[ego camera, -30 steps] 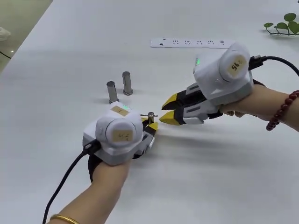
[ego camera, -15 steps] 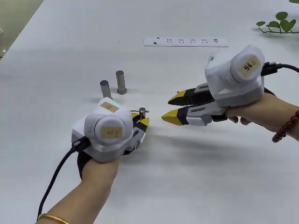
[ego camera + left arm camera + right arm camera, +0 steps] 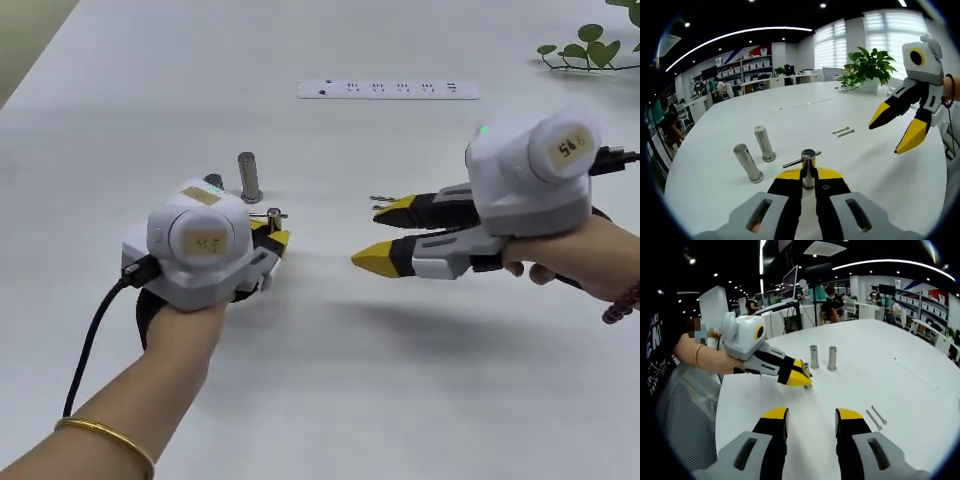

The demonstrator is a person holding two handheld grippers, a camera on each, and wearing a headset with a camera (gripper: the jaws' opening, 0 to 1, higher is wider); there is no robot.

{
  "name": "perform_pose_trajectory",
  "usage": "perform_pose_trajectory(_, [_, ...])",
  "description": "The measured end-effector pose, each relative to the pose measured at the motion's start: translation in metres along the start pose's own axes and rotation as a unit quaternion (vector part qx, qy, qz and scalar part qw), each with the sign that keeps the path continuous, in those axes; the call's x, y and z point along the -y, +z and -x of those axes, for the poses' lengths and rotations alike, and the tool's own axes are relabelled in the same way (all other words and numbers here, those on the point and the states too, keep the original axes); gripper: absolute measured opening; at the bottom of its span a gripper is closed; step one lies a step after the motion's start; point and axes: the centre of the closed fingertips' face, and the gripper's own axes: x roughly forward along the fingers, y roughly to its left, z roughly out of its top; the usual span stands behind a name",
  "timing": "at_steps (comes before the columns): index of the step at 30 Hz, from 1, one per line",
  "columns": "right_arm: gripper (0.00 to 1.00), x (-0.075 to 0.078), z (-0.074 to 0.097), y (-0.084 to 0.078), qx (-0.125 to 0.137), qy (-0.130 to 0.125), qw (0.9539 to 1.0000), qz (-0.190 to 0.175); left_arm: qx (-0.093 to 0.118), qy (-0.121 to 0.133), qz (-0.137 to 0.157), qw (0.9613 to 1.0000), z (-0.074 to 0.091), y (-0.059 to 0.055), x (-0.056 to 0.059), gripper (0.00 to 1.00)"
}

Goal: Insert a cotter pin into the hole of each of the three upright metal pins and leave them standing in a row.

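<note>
- Your bench is a white table (image 3: 330, 400), smooth and matte, with soft shadows under both of your hands.
- Your left gripper (image 3: 270, 240) has its black, yellow-tipped jaws clamped on a short metal pin (image 3: 808, 167). It is a round grey post held upright, and a thin cotter pin (image 3: 796, 162) pokes out sideways through its head.
- Your right gripper (image 3: 372, 236) hangs above the table to the right, well apart from the left one. Its jaws are spread wide with nothing between them.
- Just past the left gripper, a second pin (image 3: 748, 162) and a third pin (image 3: 764, 143) stand close together. Both are polished cylinders on small flared feet. From your head view, the left gripper's white housing covers most of one of them.
- Two loose cotter pins (image 3: 844, 132) lie flat, side by side, near the right gripper's upper jaw.
- Farther back, a long white power strip (image 3: 388, 89) lies across the table, and a leafy green plant (image 3: 585, 55) sits at the far right edge.
- Around you is an open office with rows of desks (image 3: 770, 80), shelves (image 3: 735, 67) and window blinds (image 3: 885, 25). Curved ceiling lights run overhead, and people (image 3: 832, 300) sit in the distance.
</note>
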Motion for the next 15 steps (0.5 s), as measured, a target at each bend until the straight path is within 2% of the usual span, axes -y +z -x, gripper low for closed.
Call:
perform_pose_trajectory(6, [0.39,0.0021,0.0033,-0.0012,0.004,-0.005,1.0000,-0.007,-0.005,0.001,0.010,0.9999,-0.0023,-0.0017,-0.0010,0.05])
perform_pose_trajectory(15, [0.38,0.0029,0.0060,-0.0090,-0.002,-0.011,0.9998,-0.015,-0.012,0.007,0.015,0.9998,-0.0056,-0.0067,-0.0045,0.05])
